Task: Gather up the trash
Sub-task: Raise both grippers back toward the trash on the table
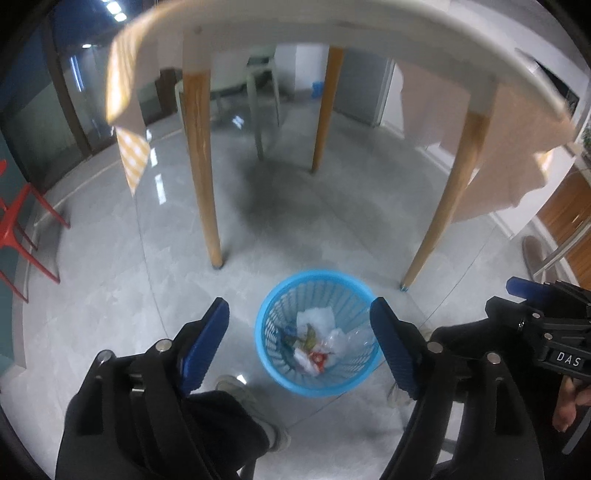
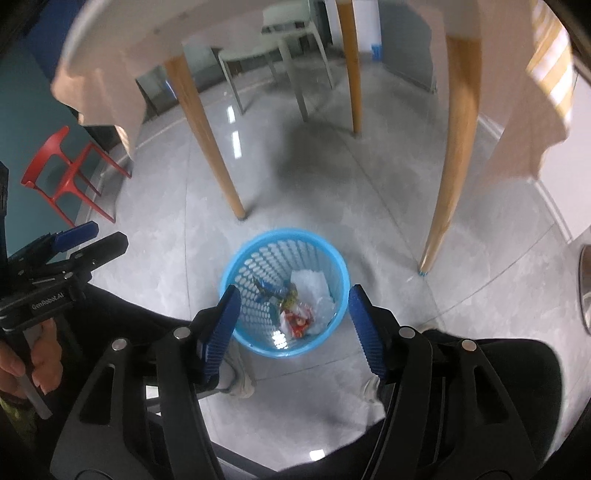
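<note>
A blue plastic waste basket (image 1: 275, 295) stands on the grey floor in front of the table; it also shows in the right wrist view (image 2: 255, 254). Inside lies trash (image 1: 314, 345): white tissue, clear plastic, a red and a yellow wrapper, also seen from the right wrist (image 2: 299, 306). My left gripper (image 1: 299, 343) is open and empty, held above the basket. My right gripper (image 2: 291, 325) is open and empty, also above the basket. The right gripper shows at the right edge of the left wrist view (image 1: 535, 314), and the left gripper at the left edge of the right wrist view (image 2: 66, 251).
A white table (image 1: 332, 22) with wooden legs (image 1: 201, 166) and a draped cloth (image 1: 513, 158) stands over the floor beyond the basket. A red chair (image 2: 62, 173) is at the left. The person's legs and shoes (image 2: 236, 380) are just below the basket.
</note>
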Demonstrator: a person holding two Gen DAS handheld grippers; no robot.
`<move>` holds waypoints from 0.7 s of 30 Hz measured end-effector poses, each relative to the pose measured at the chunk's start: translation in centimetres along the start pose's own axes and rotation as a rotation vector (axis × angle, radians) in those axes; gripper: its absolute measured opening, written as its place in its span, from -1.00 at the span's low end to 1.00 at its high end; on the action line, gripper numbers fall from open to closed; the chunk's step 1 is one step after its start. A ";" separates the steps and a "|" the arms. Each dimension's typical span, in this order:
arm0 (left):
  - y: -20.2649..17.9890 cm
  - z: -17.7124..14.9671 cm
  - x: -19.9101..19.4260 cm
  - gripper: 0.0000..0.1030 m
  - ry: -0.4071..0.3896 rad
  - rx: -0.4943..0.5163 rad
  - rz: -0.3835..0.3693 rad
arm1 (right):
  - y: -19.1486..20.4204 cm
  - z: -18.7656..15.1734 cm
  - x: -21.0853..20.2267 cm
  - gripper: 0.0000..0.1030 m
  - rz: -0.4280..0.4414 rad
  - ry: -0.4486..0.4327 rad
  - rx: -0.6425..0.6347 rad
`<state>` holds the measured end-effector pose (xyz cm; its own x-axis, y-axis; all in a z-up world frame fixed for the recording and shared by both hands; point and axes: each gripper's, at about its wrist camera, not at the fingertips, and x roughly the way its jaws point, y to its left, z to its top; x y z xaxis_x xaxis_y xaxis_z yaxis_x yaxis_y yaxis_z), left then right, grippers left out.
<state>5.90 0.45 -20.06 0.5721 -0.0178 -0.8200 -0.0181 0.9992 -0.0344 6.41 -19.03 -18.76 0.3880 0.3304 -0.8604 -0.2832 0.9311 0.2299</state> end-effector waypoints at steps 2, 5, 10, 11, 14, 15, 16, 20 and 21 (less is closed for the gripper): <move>-0.4 0.3 -1.4 0.59 -0.033 0.023 -0.005 | 0.0 0.4 -1.9 0.23 0.001 -0.041 0.000; -1.0 0.8 -3.8 0.65 -0.093 0.052 0.006 | 0.4 1.1 -4.7 0.28 0.009 -0.108 -0.004; -0.6 2.5 -7.1 0.72 -0.166 0.020 -0.016 | 0.8 3.0 -8.9 0.43 0.028 -0.199 -0.014; -0.6 2.9 -7.9 0.75 -0.186 0.012 -0.022 | 1.0 3.5 -9.9 0.46 0.032 -0.223 -0.019; -0.8 3.7 -9.5 0.77 -0.229 0.016 -0.026 | 1.6 4.5 -12.3 0.55 0.037 -0.276 -0.031; -0.9 4.0 -10.1 0.77 -0.243 0.020 -0.020 | 1.6 4.7 -12.7 0.58 0.038 -0.286 -0.033; -1.1 4.2 -10.6 0.77 -0.247 0.023 -0.014 | 1.8 5.1 -13.6 0.60 0.037 -0.304 -0.035; -1.3 5.1 -13.4 0.77 -0.299 0.034 -0.020 | 1.8 6.3 -16.1 0.66 0.028 -0.366 -0.028; -1.3 5.4 -13.8 0.77 -0.309 0.037 -0.020 | 1.4 6.5 -16.5 0.69 0.028 -0.372 -0.025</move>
<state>2.44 -0.44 -5.62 0.7942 -0.0318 -0.6068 0.0223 0.9995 -0.0231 5.32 -22.23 -1.26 0.6705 0.3935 -0.6290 -0.3179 0.9184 0.2356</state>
